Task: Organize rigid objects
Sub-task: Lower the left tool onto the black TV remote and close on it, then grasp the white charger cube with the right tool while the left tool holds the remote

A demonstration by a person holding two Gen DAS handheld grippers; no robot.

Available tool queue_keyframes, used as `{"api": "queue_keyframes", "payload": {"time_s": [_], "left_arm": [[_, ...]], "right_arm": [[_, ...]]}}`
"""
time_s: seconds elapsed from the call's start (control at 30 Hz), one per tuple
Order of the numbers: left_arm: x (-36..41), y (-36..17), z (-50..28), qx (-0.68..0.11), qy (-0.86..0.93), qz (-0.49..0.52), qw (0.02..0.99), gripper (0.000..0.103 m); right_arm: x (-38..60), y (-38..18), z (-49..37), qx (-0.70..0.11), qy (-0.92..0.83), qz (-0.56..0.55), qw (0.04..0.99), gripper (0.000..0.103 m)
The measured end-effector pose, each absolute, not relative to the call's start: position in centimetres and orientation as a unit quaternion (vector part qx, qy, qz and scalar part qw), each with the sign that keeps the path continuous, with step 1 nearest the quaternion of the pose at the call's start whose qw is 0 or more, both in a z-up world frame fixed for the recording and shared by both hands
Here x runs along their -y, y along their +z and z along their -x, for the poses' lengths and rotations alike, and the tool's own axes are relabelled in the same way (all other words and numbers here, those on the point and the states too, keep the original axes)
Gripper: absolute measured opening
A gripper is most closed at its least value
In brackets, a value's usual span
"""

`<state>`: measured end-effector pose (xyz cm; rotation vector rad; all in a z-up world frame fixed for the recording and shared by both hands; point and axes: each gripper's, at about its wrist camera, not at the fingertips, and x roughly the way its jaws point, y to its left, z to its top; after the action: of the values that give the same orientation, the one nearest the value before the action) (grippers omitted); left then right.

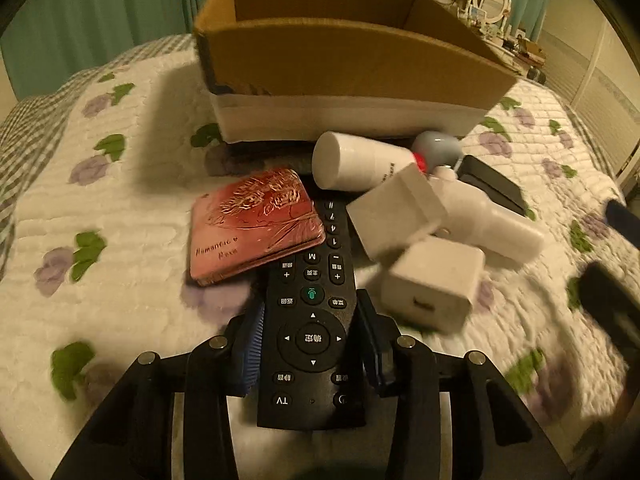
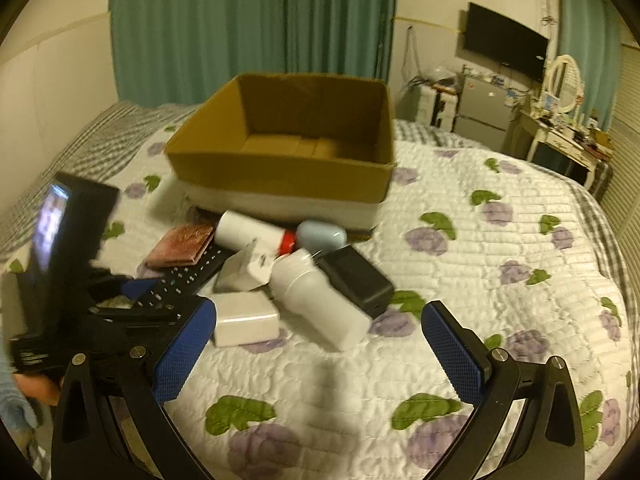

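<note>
My left gripper is shut on a black remote control, its blue pads pressed on both long sides; the remote also shows in the right wrist view. Ahead lie a pink wallet, a white tube with a red band, a white box, a white charger, a white bottle and a black case. An open cardboard box stands behind them on the quilt; its floor shows bare in the right wrist view. My right gripper is open and empty over the quilt, in front of the pile.
A floral quilted bed carries everything. A pale blue round object lies by the box. The left gripper's body with a lit screen fills the left of the right wrist view. A dresser with mirror and a wall TV stand beyond.
</note>
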<state>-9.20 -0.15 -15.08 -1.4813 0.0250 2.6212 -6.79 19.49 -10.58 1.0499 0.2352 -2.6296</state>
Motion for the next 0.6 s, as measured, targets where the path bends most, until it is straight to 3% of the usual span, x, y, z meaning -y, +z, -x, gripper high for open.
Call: {"api": "queue_keyframes", "payload": {"time_s": [0.33, 0.43, 0.6], "left_arm": [[3.3, -12.7, 5.3, 0.020, 0.875, 0.479, 0.063, 0.041], [4.3, -12.6, 5.3, 0.027, 0.875, 0.480, 0.064, 0.041], [4.7, -11.9, 5.2, 0.035, 0.878, 0.472, 0.070, 0.041]], "right_arm": [[-14.8, -14.5, 9.1, -0.118, -0.872, -0.436, 0.190, 0.101], [-13.4, -15.7, 9.7, -0.125, -0.856, -0.459, 0.202, 0.088], [-12.4, -17.3, 11.3, -0.118, -0.843, -0.486, 0.197, 0.087]]}}
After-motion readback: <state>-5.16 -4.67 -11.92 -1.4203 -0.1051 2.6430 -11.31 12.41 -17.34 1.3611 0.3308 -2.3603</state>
